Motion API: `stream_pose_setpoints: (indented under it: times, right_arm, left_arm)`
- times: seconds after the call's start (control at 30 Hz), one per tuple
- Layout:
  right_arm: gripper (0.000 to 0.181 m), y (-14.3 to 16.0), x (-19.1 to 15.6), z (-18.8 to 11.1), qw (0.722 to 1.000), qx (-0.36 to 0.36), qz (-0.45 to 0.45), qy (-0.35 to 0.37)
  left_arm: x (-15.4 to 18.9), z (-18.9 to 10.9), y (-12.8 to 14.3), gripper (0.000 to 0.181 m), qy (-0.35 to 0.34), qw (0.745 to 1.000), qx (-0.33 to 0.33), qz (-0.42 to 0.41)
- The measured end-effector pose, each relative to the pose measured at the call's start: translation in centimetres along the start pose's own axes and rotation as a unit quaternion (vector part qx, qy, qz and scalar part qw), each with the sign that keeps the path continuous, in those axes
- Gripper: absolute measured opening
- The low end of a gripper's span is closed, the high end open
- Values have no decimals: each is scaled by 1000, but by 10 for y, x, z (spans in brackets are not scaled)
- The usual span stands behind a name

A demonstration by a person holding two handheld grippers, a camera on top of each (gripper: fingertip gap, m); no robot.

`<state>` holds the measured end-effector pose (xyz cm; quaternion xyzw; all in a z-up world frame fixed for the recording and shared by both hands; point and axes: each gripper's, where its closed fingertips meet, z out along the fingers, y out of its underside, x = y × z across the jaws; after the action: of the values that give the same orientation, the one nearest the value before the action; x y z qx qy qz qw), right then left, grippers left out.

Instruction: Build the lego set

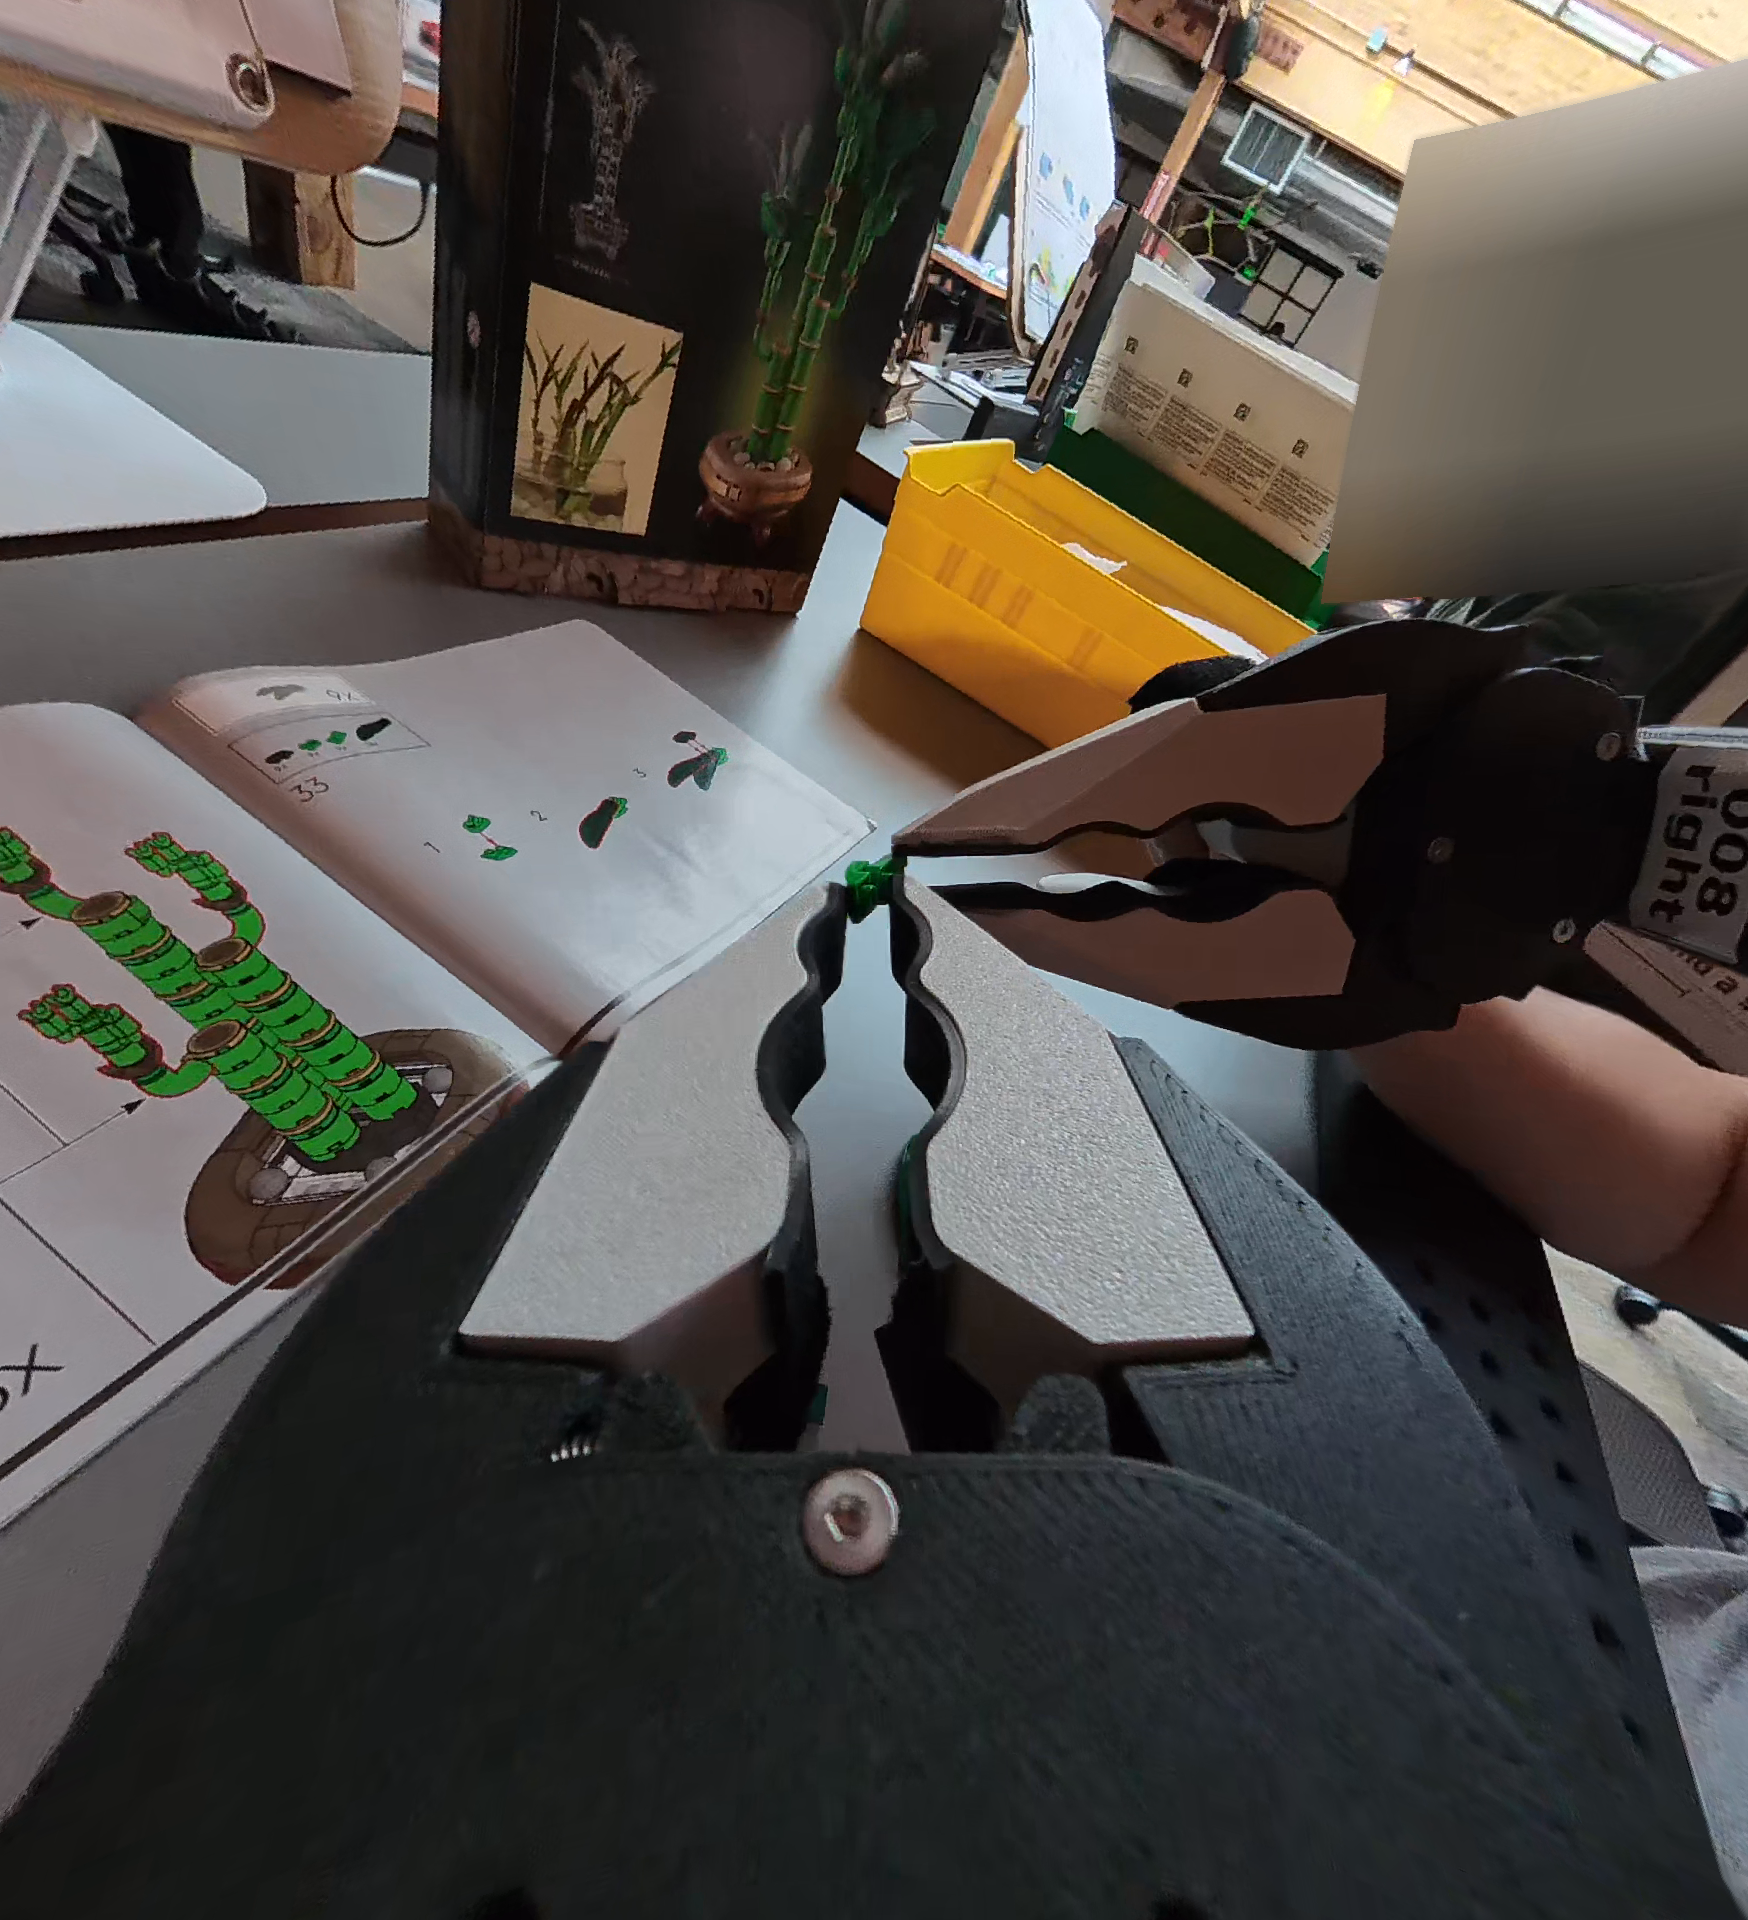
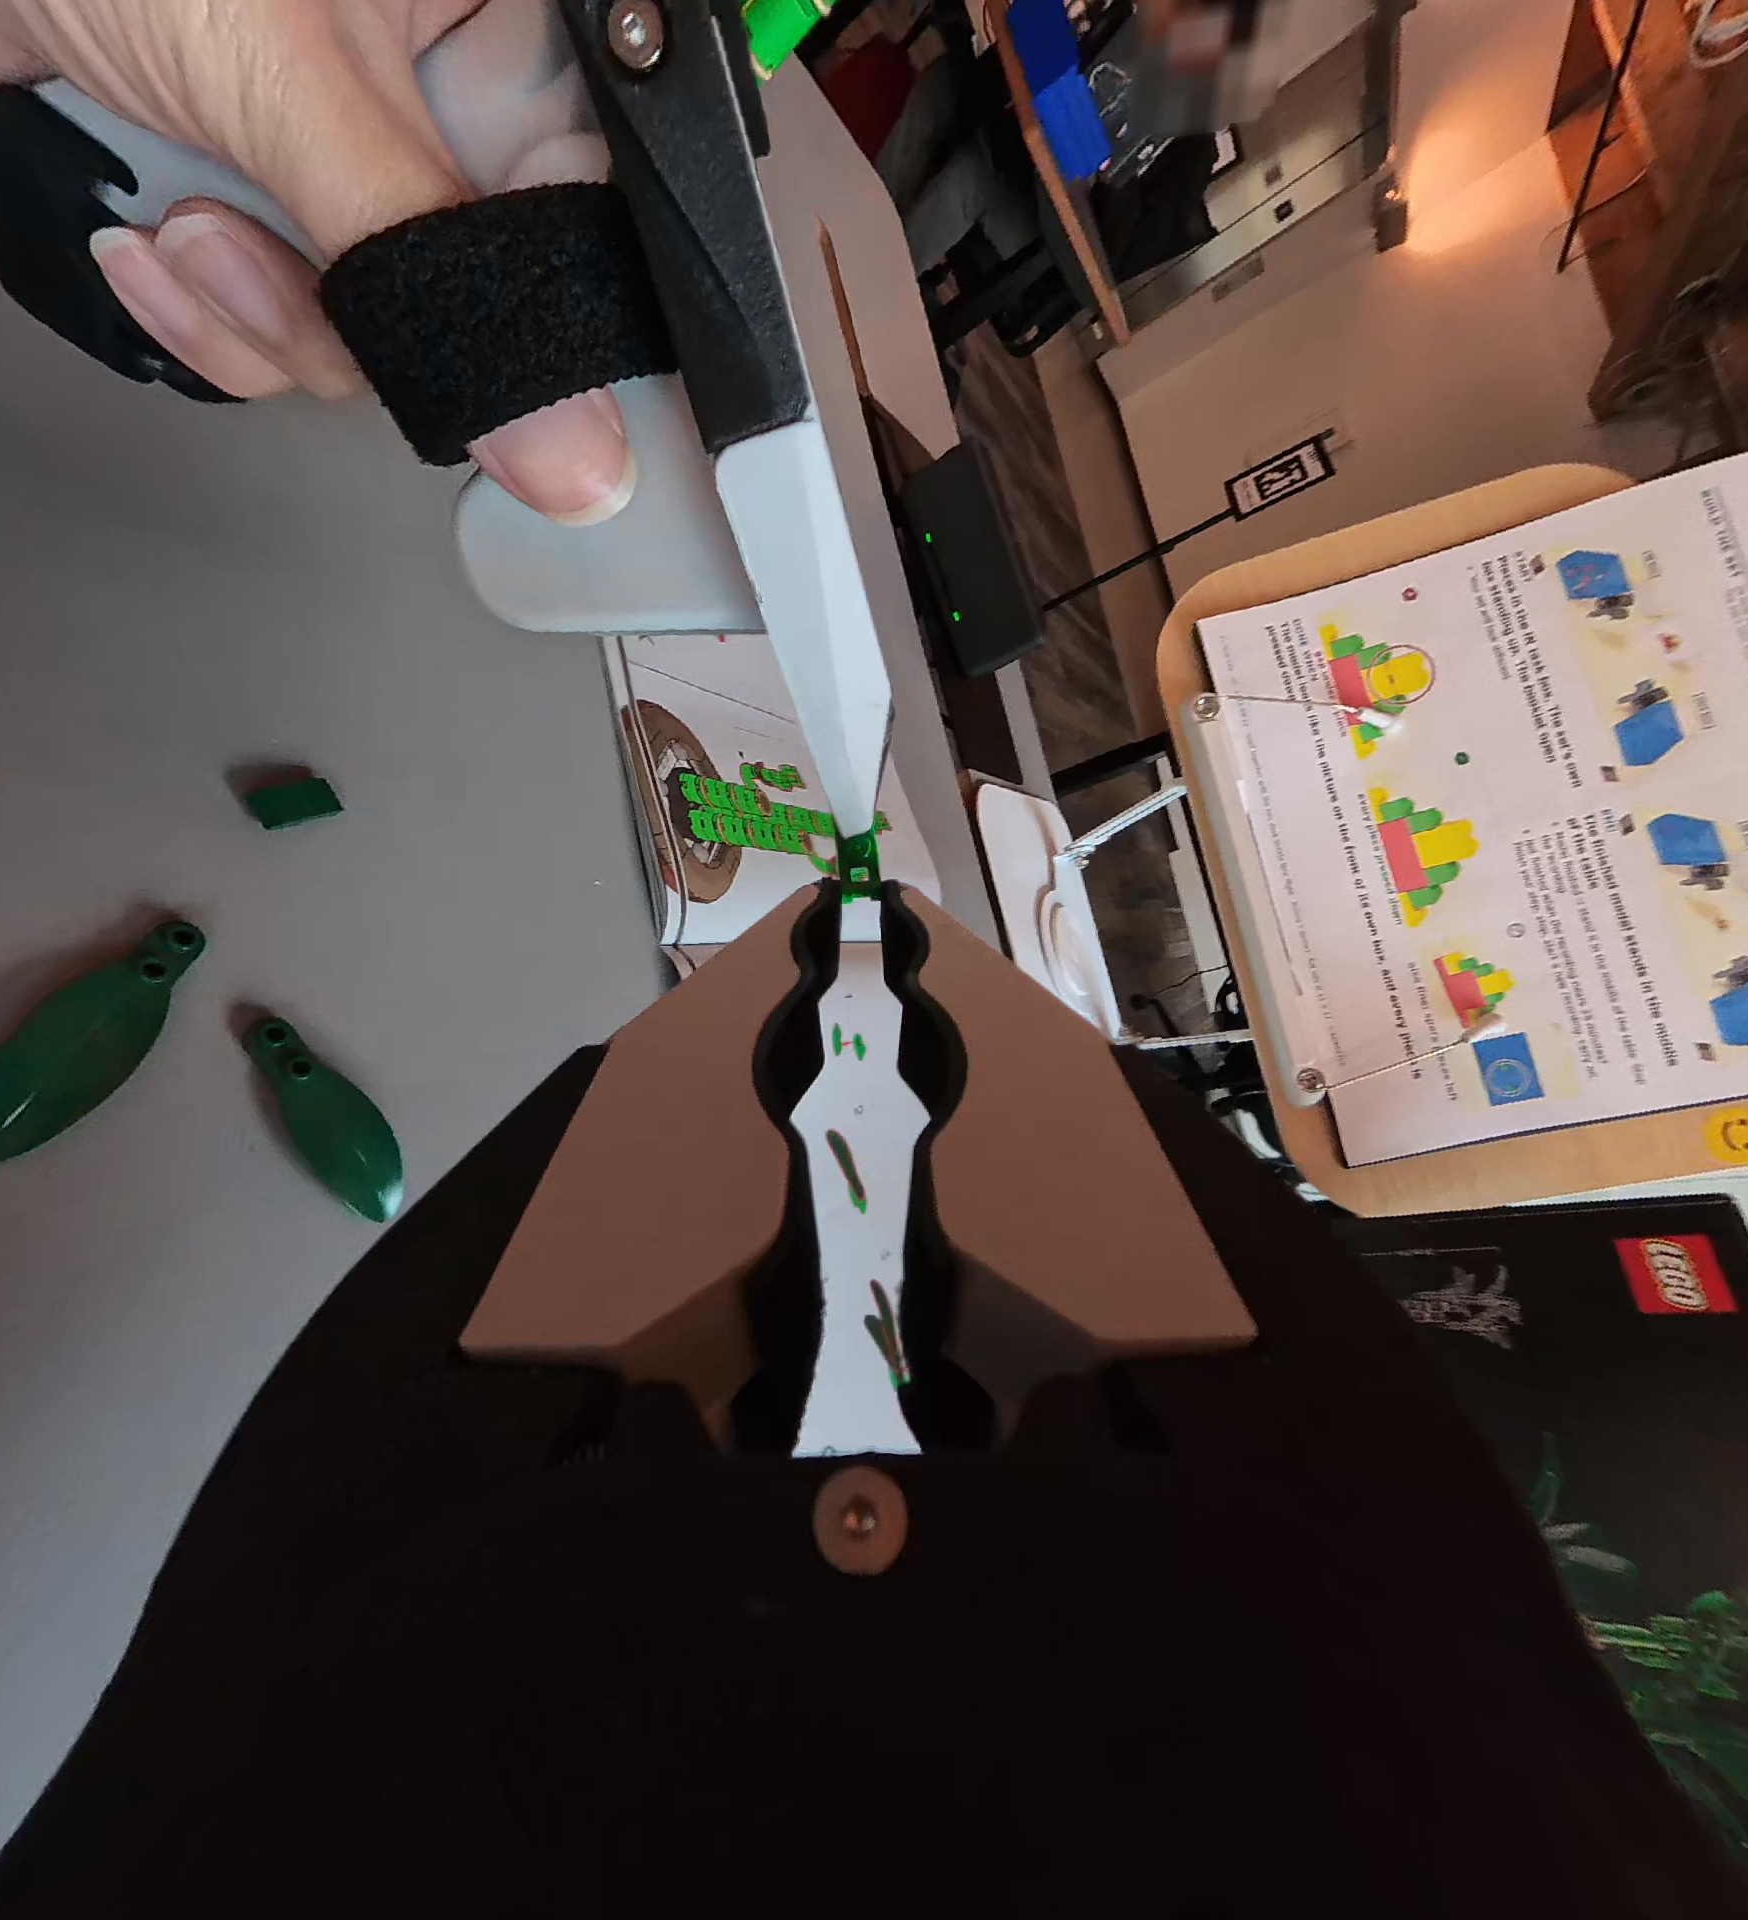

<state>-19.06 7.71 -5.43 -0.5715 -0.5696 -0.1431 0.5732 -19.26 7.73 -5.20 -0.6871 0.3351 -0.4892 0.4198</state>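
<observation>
Left wrist view: the left gripper point(image 1: 868, 902), its grainy grey fingers edged in wavy black rubber, is pinching a tiny bright-green lego piece point(image 1: 865, 889) at its tips above the grey table point(image 1: 226, 613). The right gripper point(image 1: 909, 864) is meeting it from the side, tips nipped on the same piece. An open instruction booklet point(image 1: 350, 894), a dark cardboard set box point(image 1: 683, 312) and a yellow plastic bin point(image 1: 1036, 613) are lying nearby.

Right wrist view: the right gripper point(image 2: 857, 896) is clamping the translucent green piece point(image 2: 859, 864) against the left gripper's pointed tip. Two glossy dark-green leaf pieces point(image 2: 70, 1049) and a small dark-green brick point(image 2: 290, 798) are resting on the table.
</observation>
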Motion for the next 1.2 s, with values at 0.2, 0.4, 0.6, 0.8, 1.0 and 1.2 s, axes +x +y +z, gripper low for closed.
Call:
stream_pose_setpoints:
  times: [0.2,0.4,0.6,0.8,1.0,1.2]
  right_arm:
    - [6,-10,13,-7,998,22,-34,51]
    - [6,-14,18,-11,994,34,-61,79]
    - [6,-20,23,-18,990,53,-78,102]
    - [6,-23,25,-20,987,59,-96,117]
    - [5,-26,26,-21,984,62,-106,126]
    - [5,-27,25,-20,983,60,-116,129]
  left_arm:
    - [9,-4,-12,6,9,999,34,29]
    - [14,-6,-19,6,-9,995,56,81]
    - [22,-9,-25,6,-8,990,74,117]
    - [25,-11,-27,5,-14,987,84,137]
    - [27,-12,-28,6,-19,985,93,145]
    - [27,-10,-26,7,-39,980,91,171]
